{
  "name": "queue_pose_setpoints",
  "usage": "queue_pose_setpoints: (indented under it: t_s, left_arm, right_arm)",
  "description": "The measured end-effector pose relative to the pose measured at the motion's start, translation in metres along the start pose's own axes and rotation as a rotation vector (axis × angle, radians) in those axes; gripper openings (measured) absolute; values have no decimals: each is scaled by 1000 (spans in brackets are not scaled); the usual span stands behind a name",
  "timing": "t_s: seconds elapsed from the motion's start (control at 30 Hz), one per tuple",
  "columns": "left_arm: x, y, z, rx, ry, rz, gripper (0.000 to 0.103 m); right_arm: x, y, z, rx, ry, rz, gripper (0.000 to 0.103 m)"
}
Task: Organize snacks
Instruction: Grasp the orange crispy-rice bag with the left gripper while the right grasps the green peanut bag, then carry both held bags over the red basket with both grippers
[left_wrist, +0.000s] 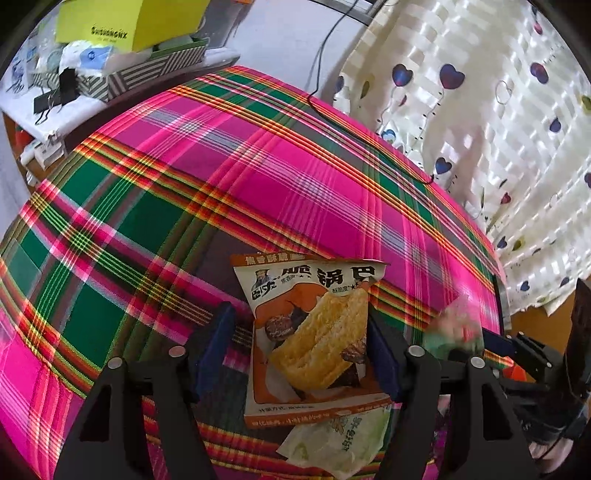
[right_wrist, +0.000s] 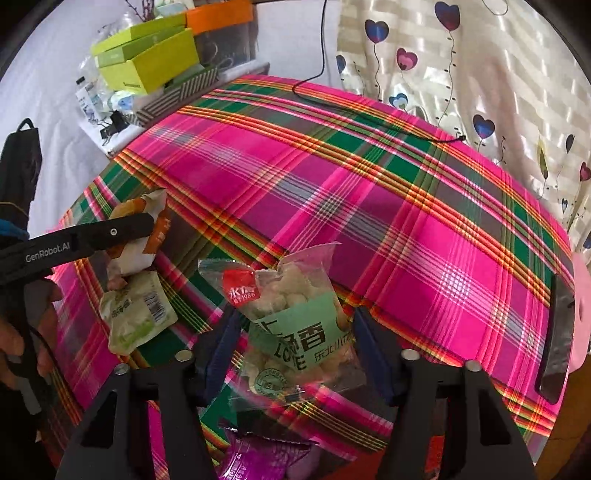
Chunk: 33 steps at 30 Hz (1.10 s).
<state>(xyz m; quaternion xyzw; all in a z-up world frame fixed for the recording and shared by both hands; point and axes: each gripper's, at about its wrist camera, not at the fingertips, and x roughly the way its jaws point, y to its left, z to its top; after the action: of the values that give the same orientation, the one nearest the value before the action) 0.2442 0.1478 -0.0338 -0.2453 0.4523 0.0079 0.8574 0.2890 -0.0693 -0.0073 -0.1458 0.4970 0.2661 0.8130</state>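
Note:
On the pink and green plaid cloth (left_wrist: 258, 166), an orange and white cracker bag (left_wrist: 314, 332) sits between the fingers of my left gripper (left_wrist: 299, 343). The right pad touches its edge, while cloth shows between the bag and the left pad. The right wrist view shows the same left gripper (right_wrist: 147, 225) beside that cracker bag (right_wrist: 147, 236). My right gripper (right_wrist: 295, 347) is shut on a clear bag of pale puffs with a green label (right_wrist: 295, 325), which fills the gap, both pads touching it. The left wrist view shows this bag (left_wrist: 454, 328) blurred at the right gripper (left_wrist: 491, 339).
A pale green pouch (right_wrist: 136, 314) lies partly under the cracker bag. A purple packet (right_wrist: 266, 458) lies near the front edge. A dark flat object (right_wrist: 557, 332) lies at the right edge and a black cable (right_wrist: 369, 114) at the back. Yellow-green boxes (right_wrist: 147, 62) stand back left. A heart curtain (left_wrist: 480, 110) hangs right.

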Motion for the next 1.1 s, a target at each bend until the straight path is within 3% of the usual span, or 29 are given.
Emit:
queue_pose_setpoints:
  t_s: [0.03,0.17,0.57,0.83,1.1]
  left_arm:
    - [1,-1,-1,2,11,-24,54]
    - [-2,-8,-5,41,0,-8,50]
    - [-52,-22,-10,99,-102,-12,49]
    - [-91,-48,-31,171,-156,-32,49]
    - [-111,-83,-56,247,-158,-80,49]
  right_arm:
    - [0,-1,-1,5,-2,8,40]
    - [-8,1,-3,14,-24,7,34]
    - [-63,11,-11,81,-176,44,34]
    - [-103,23,-38,110,-248,63,34]
    - [-141,24,-68,135,-298,43,34]
